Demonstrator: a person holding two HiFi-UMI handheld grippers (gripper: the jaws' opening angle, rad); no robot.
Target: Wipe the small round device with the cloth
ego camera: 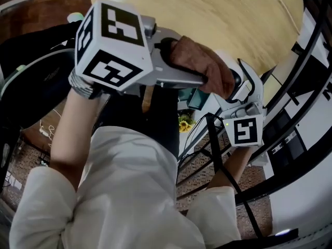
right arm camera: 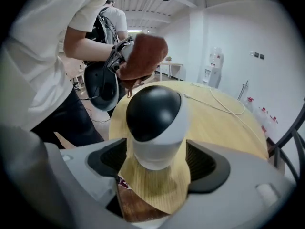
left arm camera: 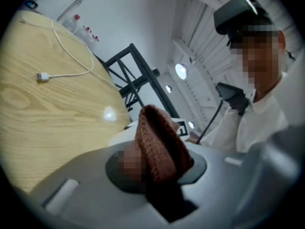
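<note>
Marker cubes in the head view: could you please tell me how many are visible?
2. The left marker cube fills the upper left; the right marker cube sits right of centre, below the brown cloth.

Head view looks steeply down on the table [ego camera: 218, 19] edge; both gripper views look closely along their jaws across that same table.
</note>
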